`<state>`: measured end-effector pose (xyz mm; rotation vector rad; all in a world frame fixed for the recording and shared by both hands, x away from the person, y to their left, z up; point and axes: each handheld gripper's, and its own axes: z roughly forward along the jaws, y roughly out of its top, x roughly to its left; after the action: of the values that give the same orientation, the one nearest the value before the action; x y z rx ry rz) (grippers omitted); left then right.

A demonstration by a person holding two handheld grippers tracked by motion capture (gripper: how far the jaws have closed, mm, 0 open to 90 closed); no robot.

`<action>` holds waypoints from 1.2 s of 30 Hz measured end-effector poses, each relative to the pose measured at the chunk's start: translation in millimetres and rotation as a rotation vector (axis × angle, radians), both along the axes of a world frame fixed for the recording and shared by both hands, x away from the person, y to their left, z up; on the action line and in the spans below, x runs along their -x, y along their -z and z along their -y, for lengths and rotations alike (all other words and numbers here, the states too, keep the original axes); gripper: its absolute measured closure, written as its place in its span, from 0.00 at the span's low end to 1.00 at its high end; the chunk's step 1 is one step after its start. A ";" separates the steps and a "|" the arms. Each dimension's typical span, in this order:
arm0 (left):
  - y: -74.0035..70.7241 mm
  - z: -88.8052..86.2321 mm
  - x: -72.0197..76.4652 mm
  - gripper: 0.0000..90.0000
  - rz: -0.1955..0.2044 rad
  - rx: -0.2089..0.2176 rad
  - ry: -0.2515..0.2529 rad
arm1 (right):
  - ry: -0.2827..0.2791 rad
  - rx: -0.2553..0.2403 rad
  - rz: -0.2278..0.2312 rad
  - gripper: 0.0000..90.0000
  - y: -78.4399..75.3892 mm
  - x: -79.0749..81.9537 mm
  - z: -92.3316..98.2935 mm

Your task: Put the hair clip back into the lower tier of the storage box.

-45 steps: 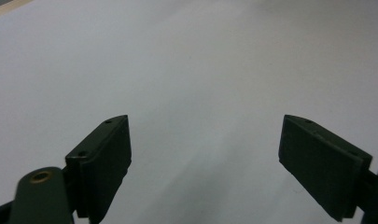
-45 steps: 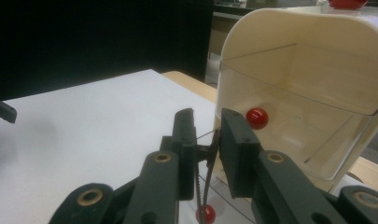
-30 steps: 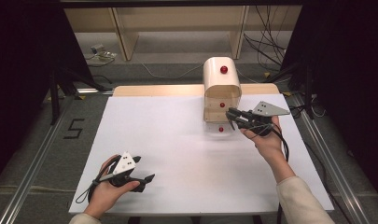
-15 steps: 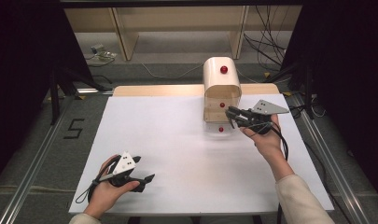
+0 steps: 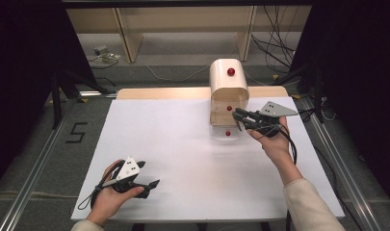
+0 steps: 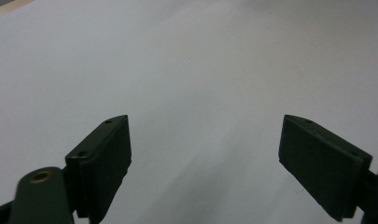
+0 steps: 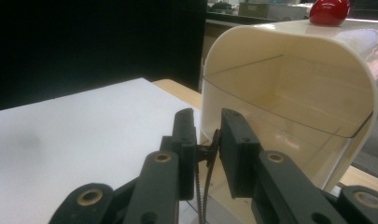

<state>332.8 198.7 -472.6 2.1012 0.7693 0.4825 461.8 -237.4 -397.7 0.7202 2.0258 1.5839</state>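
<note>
- A white rectangular table top [image 5: 183,163] takes up the middle of the high view, with a strip of pale wood along its far edge.
- A cream, arch-topped box with a clear plastic front [image 5: 228,94] stands toward the far right of the table, at the boundary between white sheet and wooden strip. In the right gripper view [image 7: 289,93] its opening shows a clear shelf or drawer inside.
- A round red knob [image 5: 230,71] sits on the rounded top of the box; in the right gripper view it appears at the upper right [image 7: 329,11]. Two smaller red knobs show lower on the front, one on the middle level [image 5: 229,108] and one near the base [image 5: 227,133].
- The person's right forearm in a cream sleeve [image 5: 310,207] comes in from the near right corner and angles toward the box.
- The right gripper [image 5: 237,115], black with a grey three-cornered plate on top, is held at the right side of the box front, tips against its clear lower part. In the right gripper view [image 7: 207,140] its jaws are clenched close together, right at the near edge of the clear front; whether that edge is actually pinched cannot be told.
- The left gripper [image 5: 151,185] lies on the table at the near left, well apart from the box, in the person's left hand [image 5: 110,197].
- In the left gripper view [image 6: 205,158] its two black jaws stand wide apart, released, with only bare white table between them.
</note>
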 end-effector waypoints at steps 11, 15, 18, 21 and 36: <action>0.0 0.5 0.0 0.19 0.000 0.005 -0.003 | 0.008 -0.006 0.000 0.85 -1.1 -2.4 -0.1; 0.0 0.7 -0.2 0.19 0.000 0.005 -0.002 | 0.008 -0.011 0.001 0.85 -2.0 -3.5 -1.1; 0.0 0.6 -0.2 0.19 -0.001 0.005 -0.001 | 0.005 -0.010 0.003 0.85 -2.0 -4.8 -1.6; -0.1 0.6 -0.2 0.19 0.000 0.003 0.000 | 0.007 -0.010 0.002 0.85 -1.7 -6.1 -2.0; 0.0 0.6 -0.1 0.19 0.000 0.006 -0.001 | 0.013 -0.011 0.011 0.85 -1.9 -12.6 -3.7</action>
<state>332.9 198.1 -472.6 2.0955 0.7712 0.4799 474.4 -233.7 -395.8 0.7262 2.0019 1.5895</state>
